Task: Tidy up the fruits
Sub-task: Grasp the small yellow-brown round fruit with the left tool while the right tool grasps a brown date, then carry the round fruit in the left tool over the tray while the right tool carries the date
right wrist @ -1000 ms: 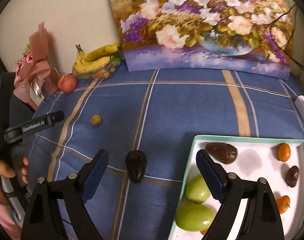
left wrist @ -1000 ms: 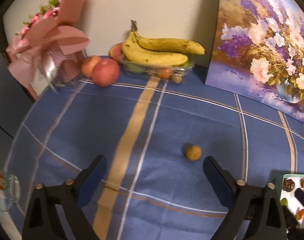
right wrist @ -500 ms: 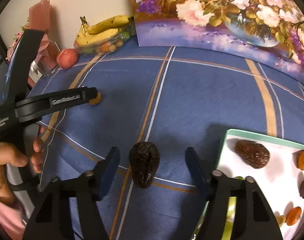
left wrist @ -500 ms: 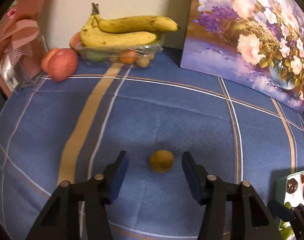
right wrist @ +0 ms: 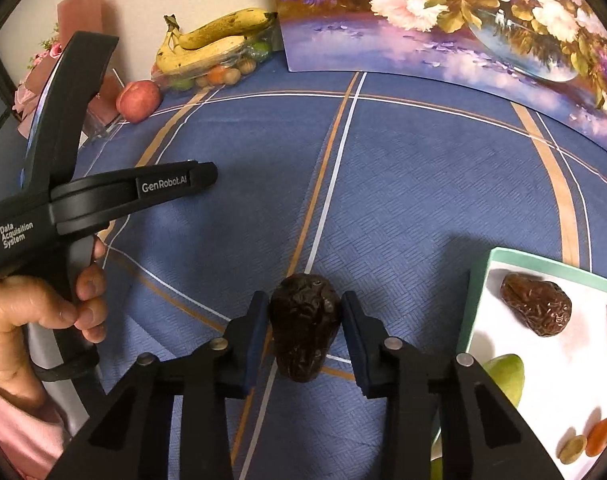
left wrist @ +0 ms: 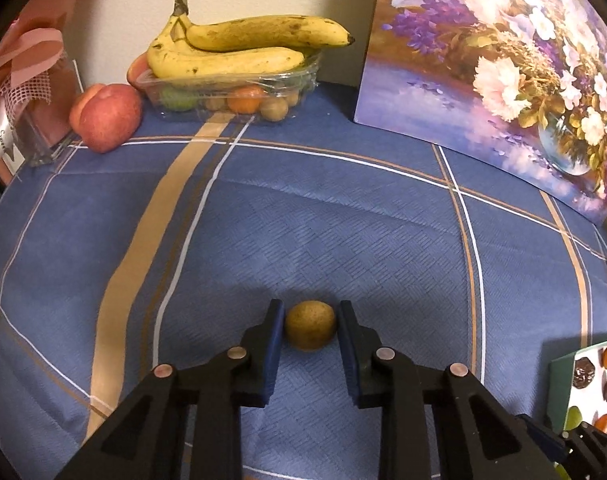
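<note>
Wrinkled and dark, the date [right wrist: 304, 326] sits clamped between the right gripper [right wrist: 304, 330] pads. Round yellow-brown fruit [left wrist: 310, 330] lies on woven blue cloth [left wrist: 343, 220], the left gripper [left wrist: 310, 334] closed against it, with open cloth on the far side.

Left tongs [left wrist: 310, 330] sit low over the counter, pointing forward, with the two blue pads nearly closed on a small round fruit [left wrist: 310, 330]; the right pad looks like it's touching, the left has maybe a sliver of gap, can't tell for sure. Right tongs [right wrist: 304, 326] are low too, pads pressed against both sides of a dark wrinkly date [right wrist: 304, 326]. From the right wrist view, the left hand [right wrist: 35, 320] is wrapped around its black handle, fingers curled on the trigger, with a pink sleeve at the wrist.
</note>
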`<control>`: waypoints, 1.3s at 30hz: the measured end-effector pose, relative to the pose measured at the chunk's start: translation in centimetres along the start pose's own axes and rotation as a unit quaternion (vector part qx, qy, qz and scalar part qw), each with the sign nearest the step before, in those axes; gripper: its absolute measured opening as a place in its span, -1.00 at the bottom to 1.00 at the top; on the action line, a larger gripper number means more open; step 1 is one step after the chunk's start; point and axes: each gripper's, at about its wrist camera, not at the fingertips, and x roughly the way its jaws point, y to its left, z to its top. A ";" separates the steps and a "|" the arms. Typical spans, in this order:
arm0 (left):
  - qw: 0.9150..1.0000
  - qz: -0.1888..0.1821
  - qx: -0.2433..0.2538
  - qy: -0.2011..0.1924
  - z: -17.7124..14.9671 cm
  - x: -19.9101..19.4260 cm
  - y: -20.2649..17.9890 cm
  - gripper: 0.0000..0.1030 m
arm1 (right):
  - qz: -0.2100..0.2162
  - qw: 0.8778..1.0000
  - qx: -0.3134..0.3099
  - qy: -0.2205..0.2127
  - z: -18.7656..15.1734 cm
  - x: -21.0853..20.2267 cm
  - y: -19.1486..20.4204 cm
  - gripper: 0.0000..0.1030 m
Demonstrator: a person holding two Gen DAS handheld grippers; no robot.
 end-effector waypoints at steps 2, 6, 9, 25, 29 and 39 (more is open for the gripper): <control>1.000 0.004 -0.004 0.001 0.0 -0.4 0.2 -0.45 | 0.002 1.000 0.002 -0.003 0.0 -0.2 -0.1 -0.26; 1.000 0.008 -0.010 0.005 0.1 -1.6 0.6 -0.45 | 0.005 1.000 0.008 -0.010 -0.1 -1.2 -0.1 -0.26; 1.000 0.011 -0.016 0.004 0.0 -3.0 0.9 -0.45 | 0.007 1.000 0.013 -0.015 -0.4 -2.1 -0.2 -0.26; 0.998 0.027 -0.037 -0.035 -3.0 -11.5 2.8 -0.45 | 0.001 0.999 0.036 -0.036 -4.3 -7.5 -1.0 -0.26; 0.998 0.032 -0.023 -0.045 -4.4 -13.3 1.9 -0.45 | -0.003 0.998 0.048 -0.043 -5.1 -8.7 -1.7 -0.26; 0.997 0.032 0.031 -0.070 -8.2 -16.7 -1.9 -0.45 | -0.011 0.995 0.070 -0.063 -7.9 -11.7 -3.0 -0.26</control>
